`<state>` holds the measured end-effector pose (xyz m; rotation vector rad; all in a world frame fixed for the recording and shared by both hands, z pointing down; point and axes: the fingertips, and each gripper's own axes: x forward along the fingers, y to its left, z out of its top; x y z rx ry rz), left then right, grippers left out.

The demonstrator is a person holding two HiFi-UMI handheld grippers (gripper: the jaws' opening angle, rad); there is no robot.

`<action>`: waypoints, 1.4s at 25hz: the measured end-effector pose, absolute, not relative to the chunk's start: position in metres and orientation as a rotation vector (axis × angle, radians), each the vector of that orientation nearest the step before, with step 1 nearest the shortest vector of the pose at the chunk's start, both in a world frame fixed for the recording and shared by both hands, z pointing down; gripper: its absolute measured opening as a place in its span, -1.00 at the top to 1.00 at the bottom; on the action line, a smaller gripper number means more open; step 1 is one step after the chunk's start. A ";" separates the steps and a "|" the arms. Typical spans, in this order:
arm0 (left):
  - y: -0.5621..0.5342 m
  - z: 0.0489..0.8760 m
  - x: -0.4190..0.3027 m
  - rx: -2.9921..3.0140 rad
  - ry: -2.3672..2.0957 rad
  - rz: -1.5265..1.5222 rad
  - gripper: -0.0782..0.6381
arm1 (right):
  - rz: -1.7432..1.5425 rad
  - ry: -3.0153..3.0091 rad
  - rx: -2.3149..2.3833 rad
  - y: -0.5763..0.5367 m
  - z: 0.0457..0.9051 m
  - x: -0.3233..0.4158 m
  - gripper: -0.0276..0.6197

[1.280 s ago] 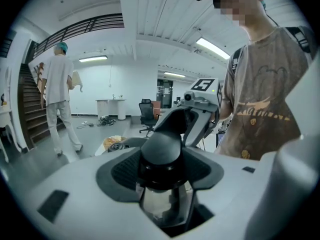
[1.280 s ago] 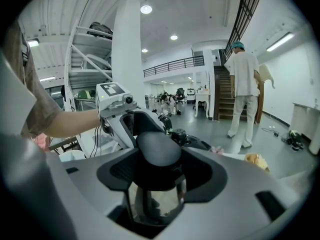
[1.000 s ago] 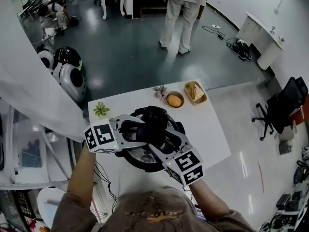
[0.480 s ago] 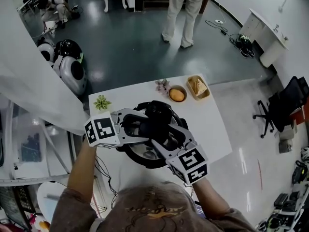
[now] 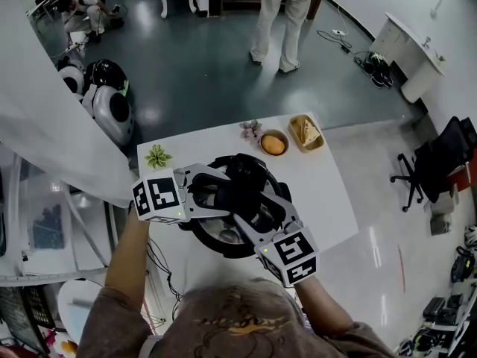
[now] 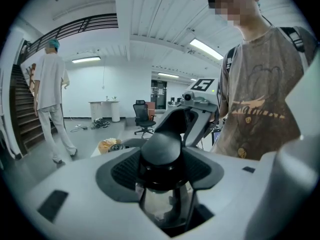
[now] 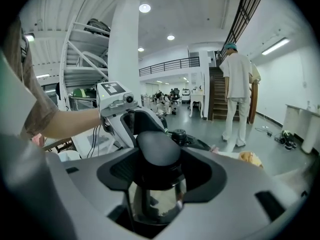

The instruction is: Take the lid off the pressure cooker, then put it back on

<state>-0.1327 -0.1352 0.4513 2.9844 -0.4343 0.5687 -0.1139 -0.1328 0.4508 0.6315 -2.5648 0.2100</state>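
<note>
The pressure cooker stands on the white table, a black ring round shiny steel. Its lid's black knob sits between both pairs of jaws, which face each other from opposite sides. My left gripper comes in from the left, and its pads press on the knob. From the lower right my right gripper is shut on the same knob. Shiny lid metal shows under the knob. I cannot tell whether the lid rests on the pot or hangs just above it.
At the table's far edge stand a bowl with an orange ball, a basket of bread, a green plant and a small flower sprig. A person stands on the floor beyond. An office chair is at the right.
Both grippers stay on the knob as before. Only the head view has shifted a little.
</note>
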 end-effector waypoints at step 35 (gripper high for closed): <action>-0.135 0.451 -0.132 2.926 -0.636 0.543 0.05 | 0.210 -2.658 0.535 -0.134 0.450 -0.110 0.11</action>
